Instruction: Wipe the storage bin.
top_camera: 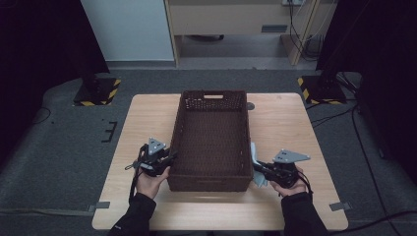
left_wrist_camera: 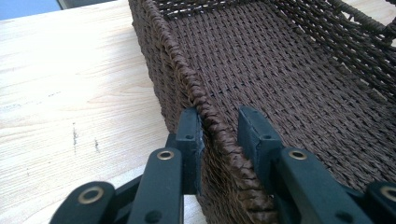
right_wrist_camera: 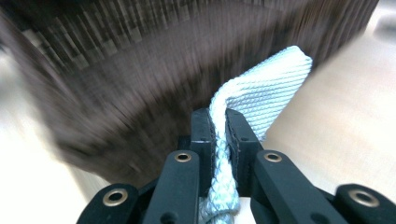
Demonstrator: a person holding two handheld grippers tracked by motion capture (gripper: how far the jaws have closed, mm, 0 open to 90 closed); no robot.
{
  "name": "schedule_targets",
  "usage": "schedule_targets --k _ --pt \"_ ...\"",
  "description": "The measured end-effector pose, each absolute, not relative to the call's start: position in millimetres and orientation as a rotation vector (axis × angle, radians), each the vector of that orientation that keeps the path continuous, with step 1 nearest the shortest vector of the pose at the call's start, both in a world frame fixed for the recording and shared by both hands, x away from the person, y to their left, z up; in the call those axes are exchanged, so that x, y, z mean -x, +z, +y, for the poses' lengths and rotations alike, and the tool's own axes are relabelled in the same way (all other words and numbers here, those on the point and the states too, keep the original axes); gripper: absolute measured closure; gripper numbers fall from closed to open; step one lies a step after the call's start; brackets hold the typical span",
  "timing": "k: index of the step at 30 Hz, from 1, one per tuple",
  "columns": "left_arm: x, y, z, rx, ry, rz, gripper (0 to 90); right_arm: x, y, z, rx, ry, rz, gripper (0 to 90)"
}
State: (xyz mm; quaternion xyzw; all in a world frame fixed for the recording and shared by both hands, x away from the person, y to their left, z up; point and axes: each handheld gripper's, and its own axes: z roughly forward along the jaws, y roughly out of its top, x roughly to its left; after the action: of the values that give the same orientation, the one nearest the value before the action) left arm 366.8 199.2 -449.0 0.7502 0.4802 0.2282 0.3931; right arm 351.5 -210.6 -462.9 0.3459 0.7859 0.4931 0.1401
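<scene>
A brown wicker basket (top_camera: pixel 211 183) stands in the middle of the wooden table (top_camera: pixel 147 118), and nothing lies inside it. My left gripper (top_camera: pixel 171 157) is at its near left corner. In the left gripper view this gripper (left_wrist_camera: pixel 218 116) is open astride the basket's braided rim (left_wrist_camera: pixel 187 70), one jaw outside against the wall and one inside with a small gap. My right gripper (top_camera: pixel 257 167) is at the basket's near right corner. It (right_wrist_camera: pixel 218 114) is shut on a pale blue-white woven cloth strip (right_wrist_camera: pixel 261 93), which sticks up beside the blurred basket wall (right_wrist_camera: pixel 140 84). The strip (top_camera: pixel 255 156) rises next to the basket's right side.
Bare tabletop lies left and right of the basket. On the grey floor stand two black posts with yellow-black striped bases (top_camera: pixel 98 91) (top_camera: pixel 319 88). Cables (top_camera: pixel 364 147) run along the right. A light cabinet (top_camera: pixel 231 19) is at the back.
</scene>
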Motion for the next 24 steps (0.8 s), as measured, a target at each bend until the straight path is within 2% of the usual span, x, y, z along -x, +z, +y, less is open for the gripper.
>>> schedule_targets --k 5,16,24 --pt "-367.2 -448.7 199.1 -1.910 0.581 1.223 69.9 -341.8 -452.5 -212.7 -0.949 1.496 2.245 83.7" --pt "-367.6 -449.2 199.8 -1.926 0.574 1.206 66.8 -344.1 -501.6 -198.2 -1.053 1.219 2.476 83.7" --pt "-367.5 -449.0 199.9 -1.938 0.573 1.202 65.9 -327.1 -457.9 -216.0 -0.969 1.489 2.244 83.7"
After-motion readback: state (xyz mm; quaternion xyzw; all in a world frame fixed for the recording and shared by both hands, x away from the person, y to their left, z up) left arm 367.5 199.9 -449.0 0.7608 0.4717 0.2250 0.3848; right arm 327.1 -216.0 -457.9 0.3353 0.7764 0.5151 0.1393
